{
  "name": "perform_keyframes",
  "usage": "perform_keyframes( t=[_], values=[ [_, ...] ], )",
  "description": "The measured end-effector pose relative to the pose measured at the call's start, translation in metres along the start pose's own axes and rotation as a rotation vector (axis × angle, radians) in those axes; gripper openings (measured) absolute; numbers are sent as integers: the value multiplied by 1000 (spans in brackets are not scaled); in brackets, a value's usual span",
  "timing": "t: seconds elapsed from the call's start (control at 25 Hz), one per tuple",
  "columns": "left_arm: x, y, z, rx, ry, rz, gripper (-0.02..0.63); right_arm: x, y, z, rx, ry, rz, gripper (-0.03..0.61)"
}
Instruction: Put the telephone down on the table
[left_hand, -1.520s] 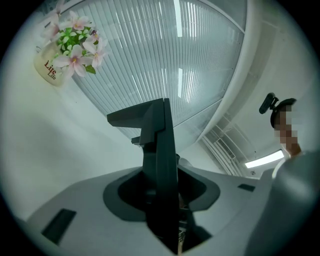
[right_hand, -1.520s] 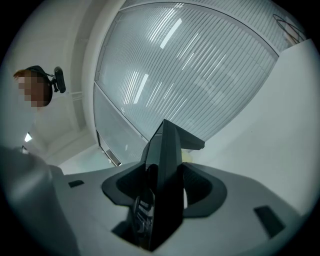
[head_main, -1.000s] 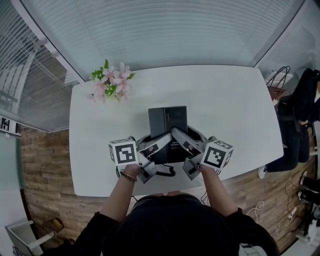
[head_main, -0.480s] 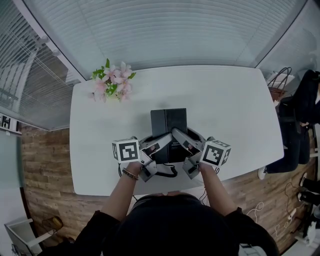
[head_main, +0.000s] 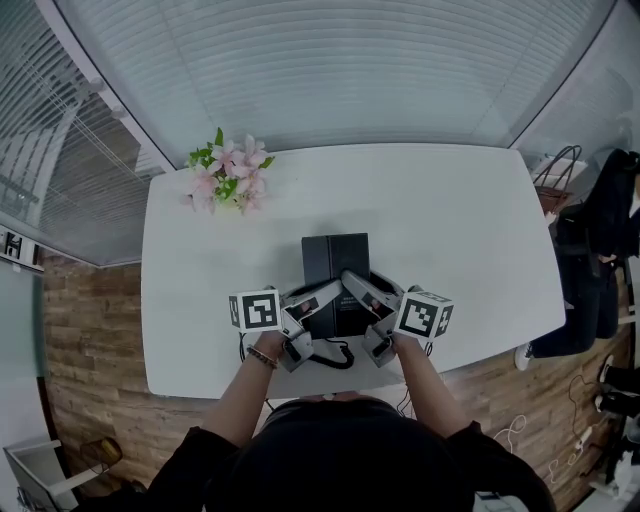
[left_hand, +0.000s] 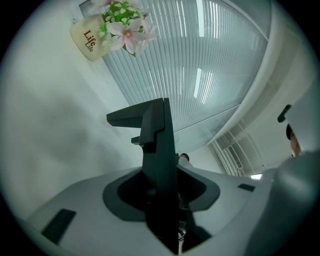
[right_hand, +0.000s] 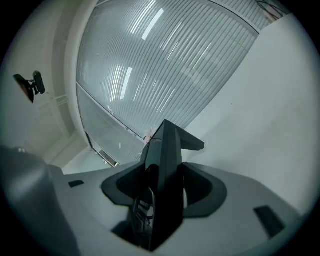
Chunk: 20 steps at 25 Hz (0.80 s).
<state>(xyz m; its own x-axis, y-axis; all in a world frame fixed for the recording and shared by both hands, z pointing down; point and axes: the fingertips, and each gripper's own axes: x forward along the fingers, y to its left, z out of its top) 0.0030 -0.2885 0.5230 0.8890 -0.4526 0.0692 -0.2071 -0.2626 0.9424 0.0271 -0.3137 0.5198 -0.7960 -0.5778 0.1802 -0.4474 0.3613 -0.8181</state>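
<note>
what matters: the telephone (head_main: 336, 258) hangs between the two claws and the tabletop (head_main: 460, 220) is right below them, so the put-down looks like a straight drop, no sideways travel needed
telephone vs claws: dead ahead of both, sitting inside the jaws, the left claw (head_main: 318, 300) coming in from its left side and the right claw (head_main: 362, 295) from its right
long axis: runs away from the person, across the line between the two claws, with the far end sticking out past both sets of fingertips
which hand is nearer: neither really, both are on it, pretty symmetric
left claw: jaws about half apart and clamped on the telephone's edge, dark slab filling the gap in the left gripper view
right claw: same deal, closed on the opposite edge, slab wedged between the jaws in the right gripper view
gap to tabletop: looks small, but whether the base touches yet can't be told from any view
cord: the cord (head_main: 335, 352) trails behind the claws toward the person, might snag a bit
elsewhere: flowers (head_main: 228, 172) well beyond the left claw, out of the way
</note>
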Motion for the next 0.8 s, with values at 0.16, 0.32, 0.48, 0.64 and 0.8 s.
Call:
perform_keyframes(
  t=[0.16, 0.32, 0.48, 0.64, 0.8],
  values=[
    [0, 4, -1, -14, -2, 2, 183, 1, -4, -3, 7, 14, -10, 219],
    [-1, 11, -4, -5, 1, 36, 181, 2, -11, -8, 10, 28, -33, 223],
    [1, 12, -2, -9, 1, 35, 181, 3, -13, -6, 4, 37, -41, 224],
    [2, 17, -3, -33, 3, 40, 181, 4, -18, -9, 20, 45, -60, 224],
    [2, 19, -2, -26, 8, 37, 181, 5, -20, -9, 22, 45, -64, 224]
  ],
)
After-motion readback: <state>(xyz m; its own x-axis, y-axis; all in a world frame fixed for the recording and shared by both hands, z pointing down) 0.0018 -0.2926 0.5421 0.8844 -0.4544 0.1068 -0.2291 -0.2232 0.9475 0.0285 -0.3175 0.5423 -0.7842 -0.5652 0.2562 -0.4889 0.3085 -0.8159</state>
